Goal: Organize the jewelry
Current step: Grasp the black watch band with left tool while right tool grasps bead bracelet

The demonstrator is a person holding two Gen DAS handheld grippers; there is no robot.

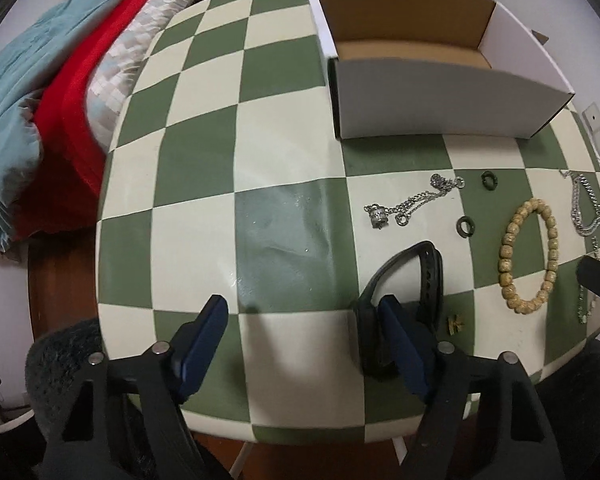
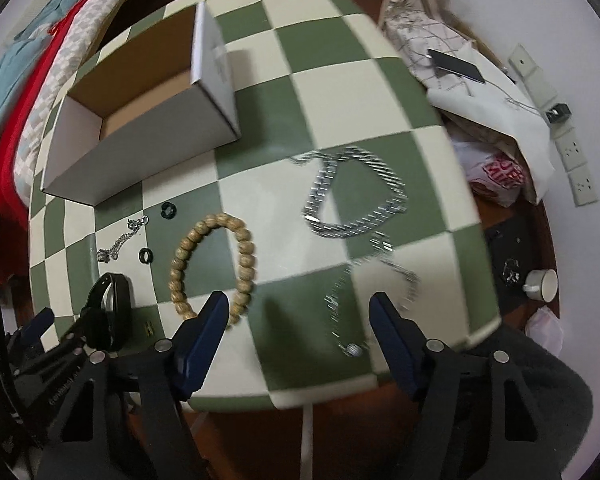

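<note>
From the left wrist view, the left tongs (image 1: pixel 302 344) hang spread wide above the near edge of the checkered counter (image 1: pixel 204 168), holding nothing; the black watch band (image 1: pixel 404 292) lies curled against the right fingertip (image 1: pixel 396 332), apparently touching it. Ahead and to the right sit the thin silver chain (image 1: pixel 410 202), 2 dark rings (image 1: pixel 489 181) (image 1: pixel 466 225) and the wooden bead bracelet (image 1: pixel 528 254), with the open white box (image 1: pixel 432 68) well beyond them, apparently empty. To take the band cleanly, I would shift the tongs rightward until the strap lies between both pads, then close on the strap itself rather than shove it off the edge. From the right wrist view, the right tongs (image 2: pixel 300 328) are likewise spread and empty, and the picture is blurred. A fine beaded chain (image 2: pixel 364 304) lies between the fingers, its clasp near the counter's edge; the heavy silver link chain (image 2: pixel 356 196) lies further ahead, the bead bracelet just beside the left fingertip (image 2: pixel 214 316). Fine chain slips, so pinching low at a bunched section near the clasp looks safest, before carrying it forward-left to the box.
</note>
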